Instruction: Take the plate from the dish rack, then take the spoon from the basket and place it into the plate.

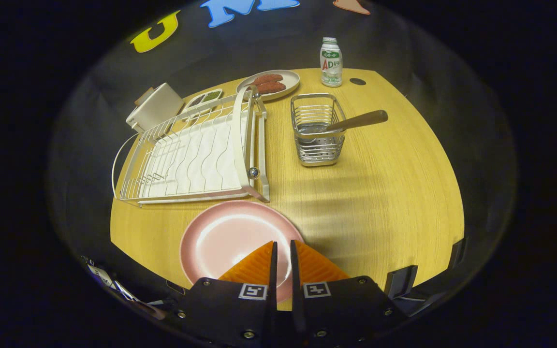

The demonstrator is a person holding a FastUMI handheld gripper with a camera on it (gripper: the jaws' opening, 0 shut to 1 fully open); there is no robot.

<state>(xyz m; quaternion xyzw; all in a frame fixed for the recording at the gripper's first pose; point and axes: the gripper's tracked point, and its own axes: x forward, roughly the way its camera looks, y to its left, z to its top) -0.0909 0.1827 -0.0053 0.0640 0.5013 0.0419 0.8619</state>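
A pink plate (pixel 230 239) lies flat on the wooden table (pixel 380 203), just in front of the white dish rack (pixel 196 154), which holds nothing. My gripper (pixel 283 241) hangs over the plate's near right part. Its fingers (pixel 259 263) stand shut with only a thin slit between them and nothing in it. Beyond them stands a metal wire basket (pixel 318 129). A spoon with a brown wooden handle (pixel 358 119) leans in it, its handle sticking out to the right and its bowl down inside the basket.
Behind the rack stand a white box (pixel 155 107), a small tray of greens (pixel 204 98) and a plate of sausages (pixel 269 83). A small white bottle (pixel 331 62) and a dark hole (pixel 357 81) are at the table's far edge.
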